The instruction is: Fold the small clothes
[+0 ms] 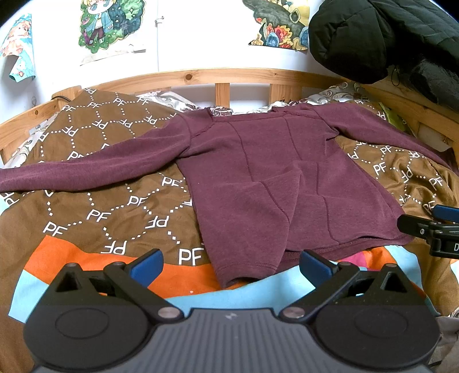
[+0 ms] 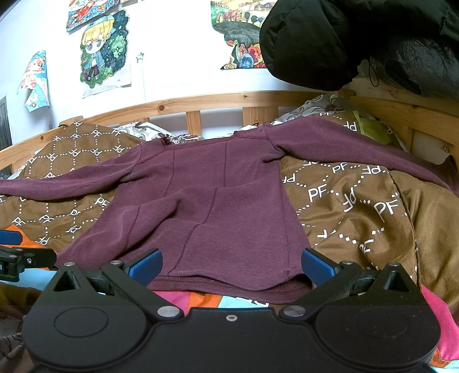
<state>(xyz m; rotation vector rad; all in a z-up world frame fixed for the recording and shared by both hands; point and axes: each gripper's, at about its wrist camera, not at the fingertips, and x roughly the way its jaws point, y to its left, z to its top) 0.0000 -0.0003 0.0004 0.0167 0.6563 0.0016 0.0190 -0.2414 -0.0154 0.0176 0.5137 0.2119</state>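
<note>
A maroon long-sleeved sweater (image 1: 272, 178) (image 2: 218, 206) lies spread flat on a brown patterned blanket (image 1: 100, 200) (image 2: 358, 206), sleeves stretched out to both sides, hem toward me. My left gripper (image 1: 231, 268) is open, its blue fingertips just short of the hem's left corner, nothing between them. My right gripper (image 2: 231, 266) is open too, its blue fingertips straddling the hem near the right corner without clamping it. The right gripper (image 1: 430, 226) shows at the right edge of the left wrist view, and the left gripper (image 2: 17, 252) at the left edge of the right wrist view.
A wooden bed rail (image 1: 223, 76) (image 2: 200, 103) runs behind the blanket against a white wall with drawings (image 1: 110, 24). A black padded jacket (image 1: 381, 34) (image 2: 358, 37) hangs at the upper right. Orange, blue and pink fabric (image 1: 86, 258) lies along the near edge.
</note>
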